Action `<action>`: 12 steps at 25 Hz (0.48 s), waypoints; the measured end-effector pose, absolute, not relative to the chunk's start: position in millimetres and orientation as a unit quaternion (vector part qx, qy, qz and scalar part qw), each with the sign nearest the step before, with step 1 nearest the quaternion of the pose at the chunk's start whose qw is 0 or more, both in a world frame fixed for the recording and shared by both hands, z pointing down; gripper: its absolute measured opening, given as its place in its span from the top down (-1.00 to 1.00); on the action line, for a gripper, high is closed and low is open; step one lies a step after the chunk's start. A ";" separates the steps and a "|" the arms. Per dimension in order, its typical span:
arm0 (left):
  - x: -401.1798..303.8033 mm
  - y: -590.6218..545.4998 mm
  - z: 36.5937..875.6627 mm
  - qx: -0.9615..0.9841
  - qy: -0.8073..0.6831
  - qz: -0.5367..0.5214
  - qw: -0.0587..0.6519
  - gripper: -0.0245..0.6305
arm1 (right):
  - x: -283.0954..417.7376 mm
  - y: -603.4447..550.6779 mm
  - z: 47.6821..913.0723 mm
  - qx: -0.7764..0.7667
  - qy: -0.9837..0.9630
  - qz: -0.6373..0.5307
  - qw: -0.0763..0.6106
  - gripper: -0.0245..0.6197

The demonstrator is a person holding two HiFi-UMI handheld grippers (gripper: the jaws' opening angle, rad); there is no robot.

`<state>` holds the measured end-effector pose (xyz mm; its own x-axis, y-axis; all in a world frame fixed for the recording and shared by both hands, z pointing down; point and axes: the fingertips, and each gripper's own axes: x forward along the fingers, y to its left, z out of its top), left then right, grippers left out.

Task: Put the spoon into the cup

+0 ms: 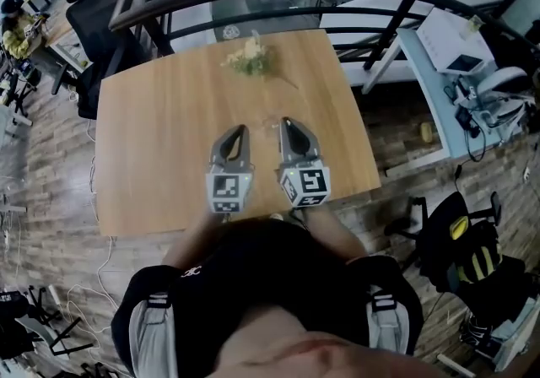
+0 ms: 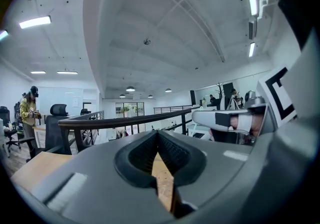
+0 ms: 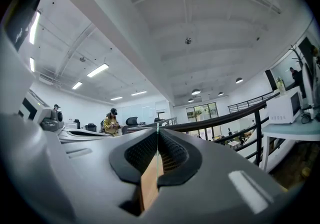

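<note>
Neither spoon nor cup can be made out; only a blurred yellow-green cluster [image 1: 250,60] lies near the far edge of the tabletop [image 1: 152,140] (possibly them). The task looks unstarted, so the next move calls for finding and reaching the spoon. The left tool [image 1: 238,132] and right tool [image 1: 288,125] hover level, side by side, both closed and empty.

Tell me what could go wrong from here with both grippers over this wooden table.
1. No spoon or cup shows on the table; only a pale leafy bunch lies near its far edge, so there may be nothing to grasp.
2. The left gripper and right gripper are both shut and empty, close side by side; they could knock together.
</note>
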<state>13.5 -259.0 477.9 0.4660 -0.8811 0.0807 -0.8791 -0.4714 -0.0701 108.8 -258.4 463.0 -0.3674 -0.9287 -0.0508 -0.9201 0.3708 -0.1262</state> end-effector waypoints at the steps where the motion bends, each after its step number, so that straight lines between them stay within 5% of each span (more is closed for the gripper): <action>1: 13.0 -261.3 477.9 -0.857 0.513 -0.053 0.010 0.89 | 108.2 -262.3 464.3 -0.561 0.825 -0.039 0.056 0.90; 12: -2.1 -285.9 484.8 -0.858 0.510 -0.063 0.014 0.89 | 104.3 -298.9 476.5 -0.564 0.823 -0.049 0.053 0.90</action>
